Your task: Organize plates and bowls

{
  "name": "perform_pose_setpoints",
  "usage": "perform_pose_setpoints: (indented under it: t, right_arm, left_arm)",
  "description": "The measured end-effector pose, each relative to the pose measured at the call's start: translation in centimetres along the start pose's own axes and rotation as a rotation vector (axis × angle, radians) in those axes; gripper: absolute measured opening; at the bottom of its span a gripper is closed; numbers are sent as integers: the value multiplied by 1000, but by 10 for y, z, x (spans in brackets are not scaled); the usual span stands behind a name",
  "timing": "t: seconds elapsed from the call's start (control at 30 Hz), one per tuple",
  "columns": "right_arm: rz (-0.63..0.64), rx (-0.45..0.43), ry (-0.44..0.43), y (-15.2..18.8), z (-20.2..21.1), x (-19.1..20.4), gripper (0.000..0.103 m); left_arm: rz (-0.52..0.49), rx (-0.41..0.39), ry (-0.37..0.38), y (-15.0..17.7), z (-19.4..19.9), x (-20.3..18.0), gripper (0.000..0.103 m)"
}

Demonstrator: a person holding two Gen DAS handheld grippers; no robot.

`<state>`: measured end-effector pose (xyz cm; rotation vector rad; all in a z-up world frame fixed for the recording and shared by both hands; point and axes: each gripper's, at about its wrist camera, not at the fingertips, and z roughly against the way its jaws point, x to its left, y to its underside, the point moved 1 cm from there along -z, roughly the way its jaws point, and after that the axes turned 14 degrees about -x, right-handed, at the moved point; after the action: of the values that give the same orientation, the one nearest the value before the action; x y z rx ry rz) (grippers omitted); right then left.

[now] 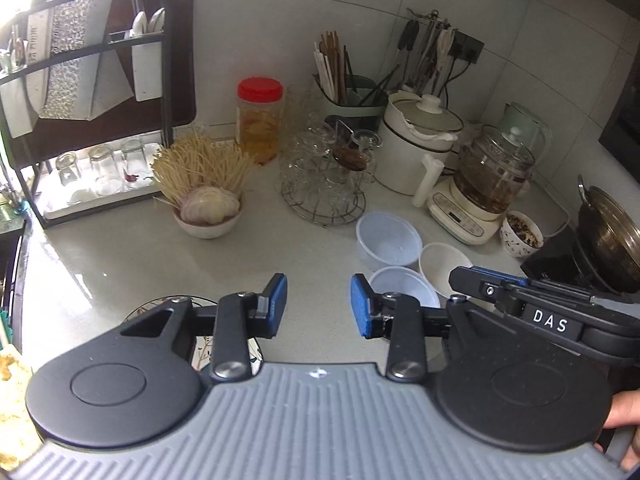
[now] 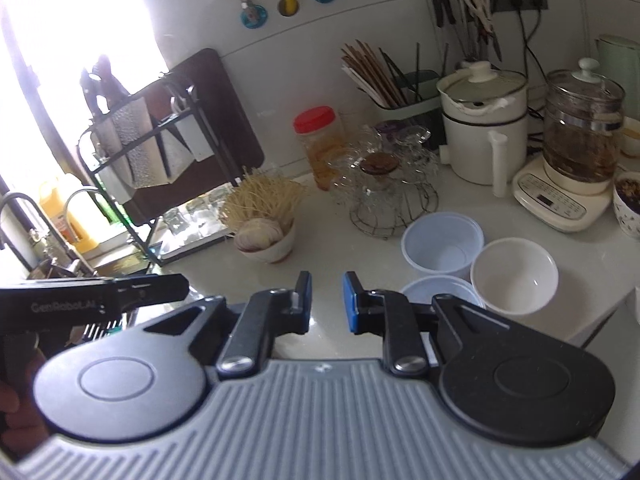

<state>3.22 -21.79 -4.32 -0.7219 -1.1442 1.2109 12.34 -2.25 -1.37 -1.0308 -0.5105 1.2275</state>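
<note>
Bowls lie ahead-right: white bowl [image 2: 514, 276] nearest right gripper [image 2: 327, 302] (narrow gap, empty); left gripper [image 1: 319, 306] wider, empty, prob. over a plate [image 1: 206, 350].

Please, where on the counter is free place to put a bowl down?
Bare counter lies between the garlic bowl and the left hand-held gripper. Crowded: around the plastic tubs, white bowl and glass rack.
</note>
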Motion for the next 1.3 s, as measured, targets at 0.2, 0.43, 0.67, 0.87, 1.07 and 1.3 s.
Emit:
perform_pose_setpoints:
  t: [0.2, 0.43, 0.67, 0.87, 1.07, 1.3]
  right_arm:
    - [-24, -3, 78, 6, 3, 1, 21]
    - [-63, -1, 166, 13, -3, 2, 21]
    - [-74, 11, 257, 25, -11, 5, 21]
    - [-124, 45, 295, 33, -15, -6, 21]
    - [-183, 78, 336, 33, -24, -33, 22]
    - [-275, 74, 343, 26, -33, -76, 51]
  left_arm:
    - [-19, 22, 67, 3, -14, 7, 40]
    - [-47, 58, 138, 11, -34, 18, 40]
    - [-77, 94, 213, 18, -54, 28, 40]
    - [-88, 89, 213, 15, -61, 36, 40]
    - [-100, 99, 194, 18, -77, 30, 40]
    - [-93, 97, 174, 21, -97, 11, 52]
